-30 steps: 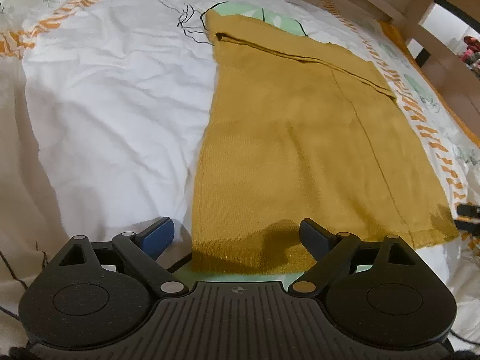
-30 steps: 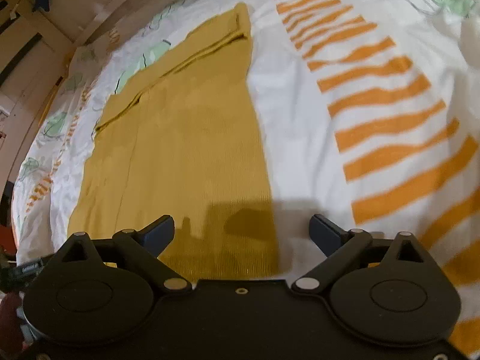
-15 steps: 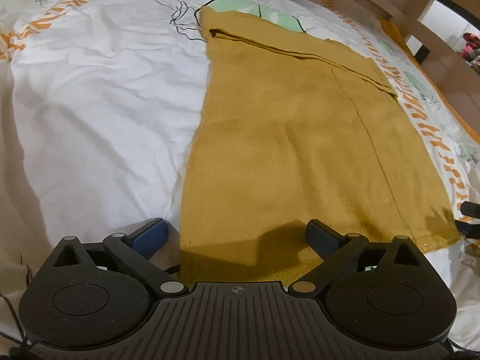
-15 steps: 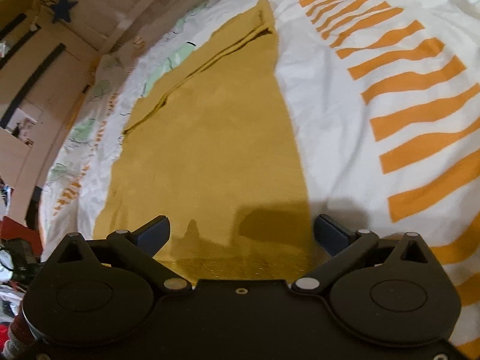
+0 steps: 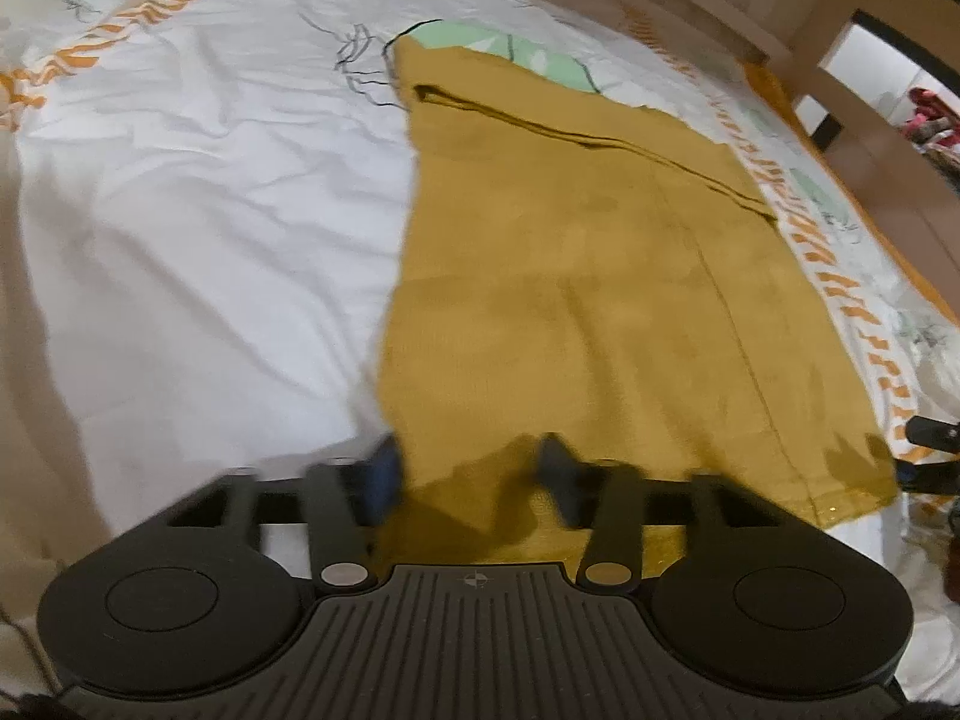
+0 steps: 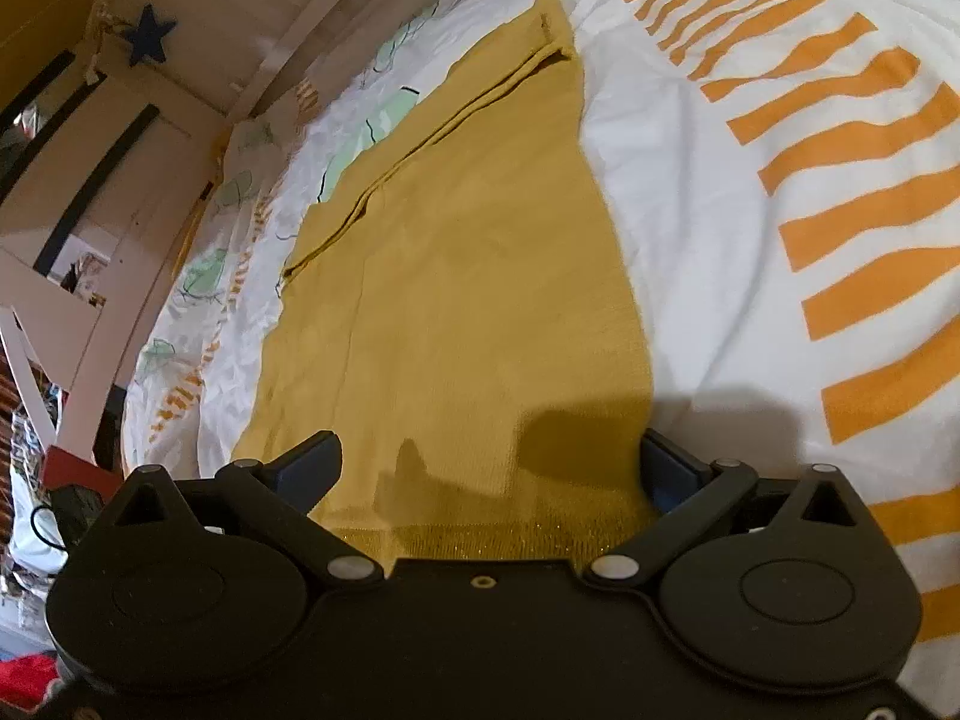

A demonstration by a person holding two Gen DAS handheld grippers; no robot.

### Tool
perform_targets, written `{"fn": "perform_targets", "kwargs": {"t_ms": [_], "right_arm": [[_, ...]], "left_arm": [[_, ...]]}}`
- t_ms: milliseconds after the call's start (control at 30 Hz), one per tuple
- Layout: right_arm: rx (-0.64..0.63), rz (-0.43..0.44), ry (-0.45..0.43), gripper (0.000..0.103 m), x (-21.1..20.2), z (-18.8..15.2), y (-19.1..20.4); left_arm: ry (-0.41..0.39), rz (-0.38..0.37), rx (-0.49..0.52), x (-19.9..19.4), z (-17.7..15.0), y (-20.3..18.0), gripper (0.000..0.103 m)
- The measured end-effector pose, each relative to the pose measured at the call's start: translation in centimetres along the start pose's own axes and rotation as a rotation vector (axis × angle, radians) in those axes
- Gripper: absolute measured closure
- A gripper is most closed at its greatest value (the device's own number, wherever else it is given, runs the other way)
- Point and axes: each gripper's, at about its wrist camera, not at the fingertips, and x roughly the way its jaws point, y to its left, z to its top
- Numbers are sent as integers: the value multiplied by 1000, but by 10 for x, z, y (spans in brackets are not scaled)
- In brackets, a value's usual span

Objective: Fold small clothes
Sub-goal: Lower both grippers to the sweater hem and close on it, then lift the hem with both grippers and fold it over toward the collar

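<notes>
A mustard-yellow knit garment (image 5: pixel 576 276) lies flat on the bed, with folded layers at its far end. It also shows in the right wrist view (image 6: pixel 468 276). My left gripper (image 5: pixel 471 471) is low over the garment's near left corner, its jaws partly closed around the hem, blurred by motion. My right gripper (image 6: pixel 492 462) is open over the near right corner of the hem, one finger on each side of the edge. The right gripper's tip shows in the left wrist view (image 5: pixel 927 450).
The bed cover (image 5: pixel 198 210) is white with orange stripes (image 6: pixel 852 228) and green leaf prints. A wooden bed frame (image 5: pixel 780 6) runs along the far side. White furniture and a blue star (image 6: pixel 147 36) stand beyond the bed.
My left gripper's jaws have narrowed around the near left corner of the hem. My right gripper has moved closer over the near right corner and stays open.
</notes>
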Motion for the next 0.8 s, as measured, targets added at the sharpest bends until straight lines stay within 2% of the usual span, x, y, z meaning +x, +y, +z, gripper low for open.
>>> {"fn": "perform_targets", "kwargs": {"t_ms": [33, 67, 100, 133, 167, 200, 333, 567, 800], "right_arm": [[-2, -8, 1, 4, 0, 0, 1], [-7, -26, 5, 13, -1, -1, 2], [-12, -52, 8, 31, -1, -1, 4], [-20, -85, 15, 43, -2, 0, 5], [-29, -114, 24, 72, -2, 0, 6], [-27, -122, 35, 86, -2, -1, 6], [-26, -105, 16, 87, -6, -5, 8], [11, 25, -118, 87, -28, 8, 14], [22, 108, -221, 87, -32, 34, 23]], "left_arm": [[6, -10, -12, -2, 0, 3, 77], [11, -26, -28, -4, 0, 6, 85], [16, -39, -42, -6, 0, 9, 91], [18, -51, -50, -7, 0, 10, 94], [14, -57, -52, -8, -1, 11, 97], [8, -58, -51, -9, -1, 10, 98], [-34, -85, -61, -18, 1, 9, 99], [-139, -151, -136, -42, 22, 10, 99], [-228, -194, -135, -52, 51, 4, 99]]}}
